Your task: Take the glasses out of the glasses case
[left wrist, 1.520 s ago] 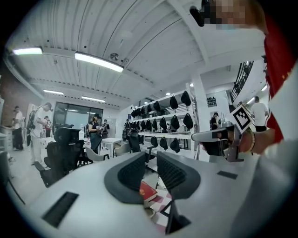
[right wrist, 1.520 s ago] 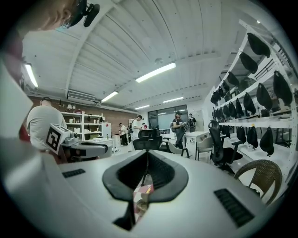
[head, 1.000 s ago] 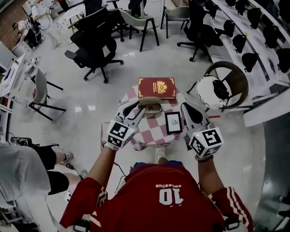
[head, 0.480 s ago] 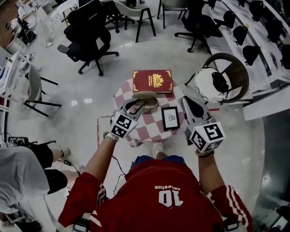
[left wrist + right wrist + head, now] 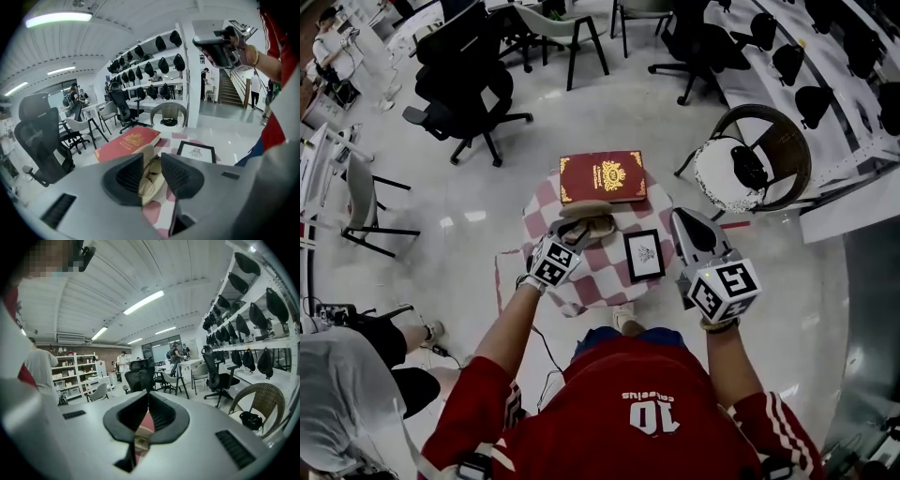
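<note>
Two claws show low in the head view, and only one of them differs from a second ago. Right of centre, the right claw [image 5: 148, 399] keeps its place beside the counter's right edge, raised off it. Its jaws are clenched on nothing, and only a sliver of red and beige shows through the slit beneath them.

Left of centre, the left claw [image 5: 152, 161] sits nearer its target than a second ago, its marker cube now close behind the open beige glasses case [image 5: 589, 219]. Its jaws stand apart, released, one on each side of the case's contents. The case lies left of centre on the small round counter with the red-and-white chequered cloth [image 5: 614, 286]. I judge the reach as nearly finished, with the claw lined up to pinch. Whether its pads touch anything I cannot tell.

Between the jaws, the pale glasses [image 5: 149, 178] lie in the case's lower half, not yet lifted, with the lid tipped back behind them. Their frame is close in colour to the lining, so its outline is hard to follow.

Right of the case lies a black-framed picture [image 5: 644, 255]. Just beyond the case, a red hardback book with a gold emblem [image 5: 602, 176] lies at the counter's far edge. Farther off, a brown wicker chair [image 5: 792, 150] stands at upper right, and black office chairs [image 5: 464, 84] at the top.
</note>
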`<state>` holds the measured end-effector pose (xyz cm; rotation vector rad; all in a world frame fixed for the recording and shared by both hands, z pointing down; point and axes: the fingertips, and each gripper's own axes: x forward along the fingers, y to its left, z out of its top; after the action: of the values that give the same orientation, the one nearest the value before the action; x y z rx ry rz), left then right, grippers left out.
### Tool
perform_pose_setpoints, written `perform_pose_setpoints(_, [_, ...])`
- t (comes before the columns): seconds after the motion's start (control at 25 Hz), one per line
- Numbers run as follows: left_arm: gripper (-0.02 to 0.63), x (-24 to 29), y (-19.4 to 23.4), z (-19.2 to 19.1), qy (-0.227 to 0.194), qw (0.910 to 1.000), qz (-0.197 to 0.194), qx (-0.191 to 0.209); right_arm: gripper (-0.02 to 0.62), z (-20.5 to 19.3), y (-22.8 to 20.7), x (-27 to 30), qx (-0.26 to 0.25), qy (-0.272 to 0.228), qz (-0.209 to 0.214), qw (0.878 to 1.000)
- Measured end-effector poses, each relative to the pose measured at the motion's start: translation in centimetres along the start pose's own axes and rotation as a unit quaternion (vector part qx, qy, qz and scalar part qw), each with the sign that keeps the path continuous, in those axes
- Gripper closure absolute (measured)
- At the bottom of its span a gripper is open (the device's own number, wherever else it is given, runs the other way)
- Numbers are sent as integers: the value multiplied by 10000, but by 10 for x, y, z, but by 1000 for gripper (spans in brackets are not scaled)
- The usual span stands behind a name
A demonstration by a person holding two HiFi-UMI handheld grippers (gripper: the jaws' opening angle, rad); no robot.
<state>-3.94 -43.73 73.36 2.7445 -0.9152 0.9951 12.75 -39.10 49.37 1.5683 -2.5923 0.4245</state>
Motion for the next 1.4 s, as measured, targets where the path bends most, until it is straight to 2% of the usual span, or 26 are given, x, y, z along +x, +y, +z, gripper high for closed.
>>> perform_pose_setpoints(0.24, [491,35,12,-25,322,9993,-53,-181,574,-14,-18,6,68,179,-90,9998])
perform_pose_setpoints(0.52, [491,68,20,-45,696,9974,-93,-159,574,-24,-31,13,77,333,-98,9994])
perform_pose_setpoints(0.72, [491,89,22,-57,989,9948,-90,204,574,-35,-37,16,116,465,-101,9988])
perform_pose_setpoints(1.04, [493,110,21,-74,1301,9900,-205,510,574,-49,-46,18,176,633,-157,9977])
perform_pose_setpoints(1.28, [531,114,23,-74,1403,9881,-243,575,574,-53,-48,24,202,708,-153,9972])
perform_pose_setpoints(1.4, [549,111,21,-75,1450,9859,-355,759,574,-53,-45,25,207,719,-140,9971])
